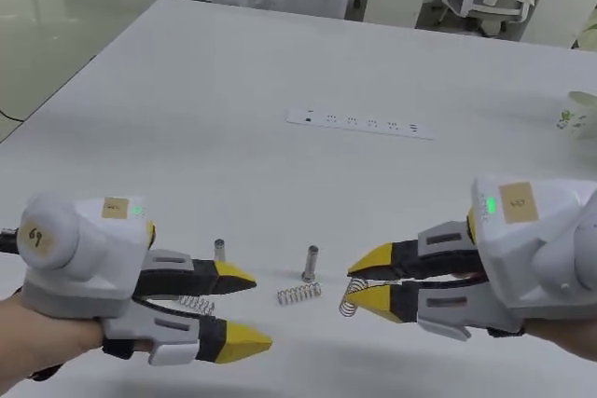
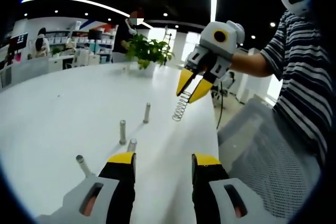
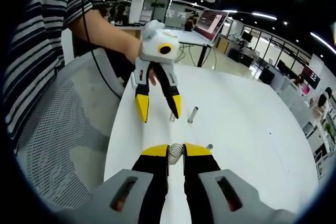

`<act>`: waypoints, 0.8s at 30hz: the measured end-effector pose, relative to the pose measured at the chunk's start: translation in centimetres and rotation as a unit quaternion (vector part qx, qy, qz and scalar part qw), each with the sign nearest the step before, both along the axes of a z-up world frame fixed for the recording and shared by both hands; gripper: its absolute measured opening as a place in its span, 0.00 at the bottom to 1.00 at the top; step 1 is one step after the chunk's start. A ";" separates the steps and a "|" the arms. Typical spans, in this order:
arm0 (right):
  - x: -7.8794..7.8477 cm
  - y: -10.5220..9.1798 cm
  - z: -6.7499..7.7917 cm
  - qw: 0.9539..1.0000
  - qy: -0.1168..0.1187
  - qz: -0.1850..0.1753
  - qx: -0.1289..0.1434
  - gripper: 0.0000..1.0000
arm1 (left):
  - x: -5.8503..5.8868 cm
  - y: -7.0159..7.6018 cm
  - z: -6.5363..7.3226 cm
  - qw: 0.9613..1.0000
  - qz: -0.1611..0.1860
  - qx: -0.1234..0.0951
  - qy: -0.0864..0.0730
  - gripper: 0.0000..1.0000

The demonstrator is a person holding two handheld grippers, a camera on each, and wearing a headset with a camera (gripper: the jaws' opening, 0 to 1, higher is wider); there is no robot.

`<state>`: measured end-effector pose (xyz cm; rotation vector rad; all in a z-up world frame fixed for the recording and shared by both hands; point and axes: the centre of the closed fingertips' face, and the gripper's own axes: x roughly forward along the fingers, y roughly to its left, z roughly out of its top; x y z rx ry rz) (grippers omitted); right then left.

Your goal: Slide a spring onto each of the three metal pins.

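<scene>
Right hand-held gripper (image 1: 353, 286) pinching a spring (image 1: 348, 307), left hand-held gripper (image 1: 259, 311) open and empty.
At the near right my right jaws are closed almost fully on the top end of the spring, which dangles from the yellow tips over the white worktop (image 1: 187, 156). At the near left my left jaws are spread wide with nothing between them, and a second spring (image 1: 196, 303) lies on the worktop just behind them. Between my two tools a third spring (image 1: 298, 294) lies flat, just nearer than an upright metal pin (image 1: 311, 263). Another pin (image 1: 219, 249) stands to its left. A power strip (image 1: 359, 123) lies farther off.
</scene>
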<state>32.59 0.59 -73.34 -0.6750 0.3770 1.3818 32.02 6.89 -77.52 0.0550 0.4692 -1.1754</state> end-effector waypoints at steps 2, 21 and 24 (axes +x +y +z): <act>0.2 -0.2 -0.1 1.000 -0.004 -0.003 -0.003 0.07 | -0.1 0.4 0.0 1.000 0.008 -0.002 0.003 0.40; 1.7 -1.8 -0.7 0.999 -0.010 -0.032 -0.019 0.07 | 1.2 6.1 0.7 0.993 0.111 -0.029 -0.018 0.79; 2.1 -2.3 -0.9 0.999 -0.011 -0.041 -0.022 0.07 | 1.1 6.4 0.8 0.993 0.116 -0.030 -0.023 0.85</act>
